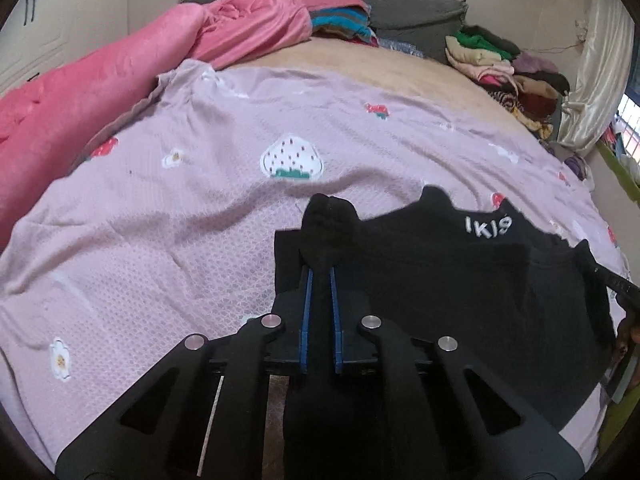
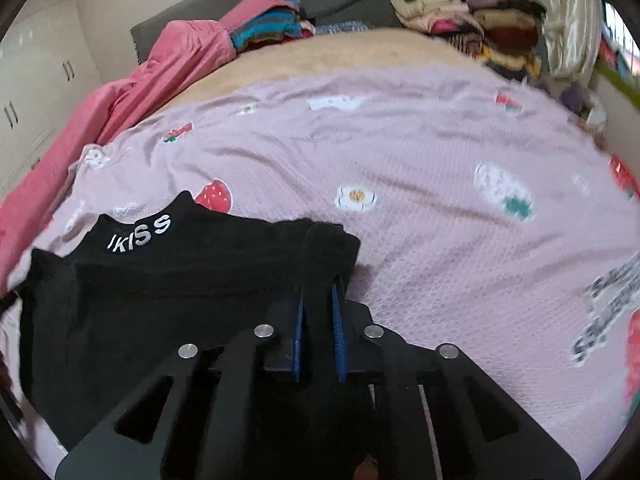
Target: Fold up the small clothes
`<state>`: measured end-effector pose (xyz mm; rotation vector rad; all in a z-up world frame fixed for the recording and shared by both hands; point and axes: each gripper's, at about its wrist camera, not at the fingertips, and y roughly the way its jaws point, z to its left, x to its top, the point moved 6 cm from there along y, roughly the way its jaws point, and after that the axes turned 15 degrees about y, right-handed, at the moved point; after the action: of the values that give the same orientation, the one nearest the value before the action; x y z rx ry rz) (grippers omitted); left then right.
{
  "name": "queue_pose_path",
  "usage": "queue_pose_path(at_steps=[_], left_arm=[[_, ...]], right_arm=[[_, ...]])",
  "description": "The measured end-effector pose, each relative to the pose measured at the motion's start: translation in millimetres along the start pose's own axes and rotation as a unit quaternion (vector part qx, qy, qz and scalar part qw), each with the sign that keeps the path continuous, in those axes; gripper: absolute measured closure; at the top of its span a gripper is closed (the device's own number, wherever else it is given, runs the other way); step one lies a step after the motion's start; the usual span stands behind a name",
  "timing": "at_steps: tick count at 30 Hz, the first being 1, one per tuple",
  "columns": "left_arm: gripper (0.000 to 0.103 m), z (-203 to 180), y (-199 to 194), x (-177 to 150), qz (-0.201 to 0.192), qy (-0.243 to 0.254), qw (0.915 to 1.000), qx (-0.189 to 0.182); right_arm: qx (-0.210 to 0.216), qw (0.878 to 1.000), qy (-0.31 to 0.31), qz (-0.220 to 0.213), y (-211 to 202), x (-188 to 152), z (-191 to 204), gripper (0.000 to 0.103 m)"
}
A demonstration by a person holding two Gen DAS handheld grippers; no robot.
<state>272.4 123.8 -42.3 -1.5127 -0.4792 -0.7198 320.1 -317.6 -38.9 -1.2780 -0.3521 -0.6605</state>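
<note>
Nearest to the left wrist camera, the left gripper point(image 1: 320, 264) is clenched on one corner of the black garment point(image 1: 460, 280); a bunch of black cloth stands up between its blue fingers point(image 1: 307, 304) and covers the tips. In the right wrist view, the right gripper point(image 2: 322, 280) is clenched in the same way on the opposite corner of the black garment point(image 2: 160, 292), with the cloth gathered between its blue fingers point(image 2: 298, 320).

The garment lies stretched between the two grippers, so its long axis runs from side to side, across both views. Its collar with the white letters point(image 2: 140, 234) points away from the cameras, toward the far end of the bed, and its lower part goes under the grippers, where I cannot see it. In the left view the letters point(image 1: 488, 226) are partly cut by a fold.

The garment rests on a lilac blanket point(image 1: 180, 220) with strawberry and flower prints, which covers the near part of the bed. Further, a pink quilt point(image 1: 80, 100) lies along the left side, beside a bare beige sheet point(image 1: 340, 56). At the far end there is a grey headboard point(image 1: 400, 0) and, in the right corner, a pile of folded clothes point(image 1: 500, 64).
</note>
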Motion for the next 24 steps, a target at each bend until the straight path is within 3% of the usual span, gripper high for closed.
queue_pose_path(at_steps=[6, 9, 20, 24], left_arm=[[0.101, 13.3, -35.1, 17.7, -0.058, -0.033, 0.9976, -0.017], [0.101, 18.8, -35.5, 21.6, -0.064, -0.041, 0.9971, -0.001], [0.100, 29.0, 14.3, -3.8, 0.007, -0.050, 0.9987, 0.010], [0.099, 28.8, 14.5, -8.8, 0.020, -0.048, 0.9986, 0.012]], right_arm=[[0.024, 0.998, -0.006, -0.051, -31.2, 18.1, 9.7, 0.093], [0.024, 0.998, -0.003, -0.060, -31.1, 28.2, 12.8, 0.093], [-0.027, 0.999, 0.003, -0.032, 17.5, 16.1, 6.2, 0.093], [-0.049, 0.998, -0.011, -0.040, 18.5, 10.7, 5.3, 0.087]])
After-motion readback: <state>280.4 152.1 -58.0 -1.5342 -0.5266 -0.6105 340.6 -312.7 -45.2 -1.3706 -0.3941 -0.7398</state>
